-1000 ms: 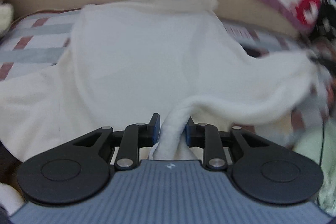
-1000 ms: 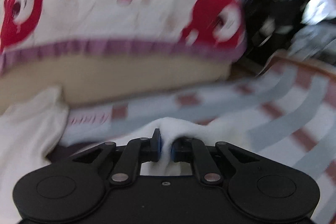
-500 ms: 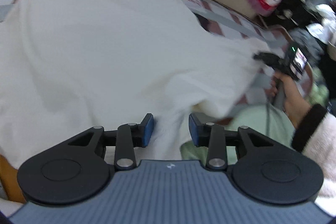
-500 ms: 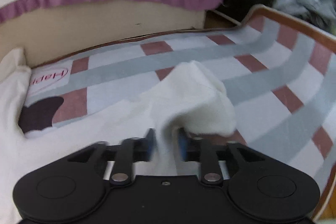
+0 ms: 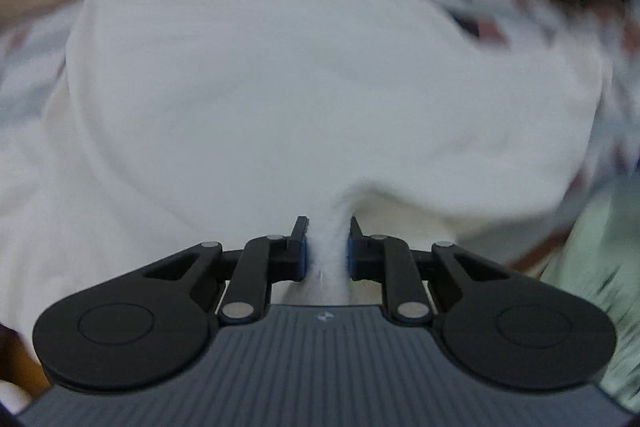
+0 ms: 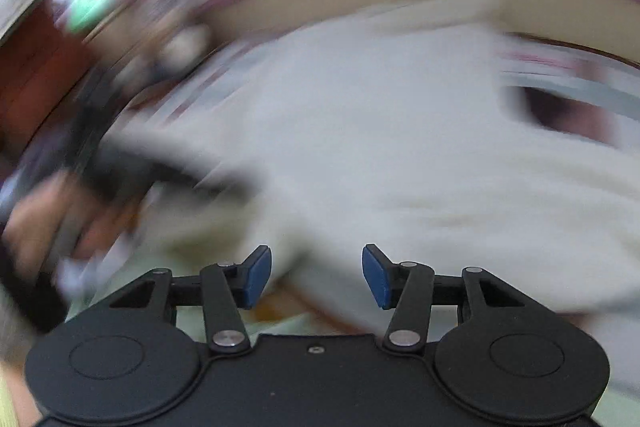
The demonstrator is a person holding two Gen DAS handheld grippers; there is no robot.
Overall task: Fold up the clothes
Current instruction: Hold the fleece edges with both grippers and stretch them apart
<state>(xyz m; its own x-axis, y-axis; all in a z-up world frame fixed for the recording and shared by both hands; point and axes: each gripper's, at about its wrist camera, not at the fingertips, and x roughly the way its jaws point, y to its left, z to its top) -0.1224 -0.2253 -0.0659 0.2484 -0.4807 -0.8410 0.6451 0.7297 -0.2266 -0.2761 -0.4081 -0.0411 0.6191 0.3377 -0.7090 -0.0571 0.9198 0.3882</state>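
White cotton garment lies spread on the striped bed cover, and my left gripper has just closed on a bunched fold at its near edge. My right gripper has just opened, nothing between its pads, so that corner is laid down and one fold looks done.

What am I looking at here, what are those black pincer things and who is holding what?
Each picture comes from a camera mounted on a hand-held tool; a person carries one in each hand. The black arms with blue pads are the tool's two fingers. In the left view, the left tool has just closed further and pinches a fold of a white garment spread over a striped cover. In the blurred right view, the right tool has just opened and grips nothing; the same garment lies ahead, with the person's other hand at the left.
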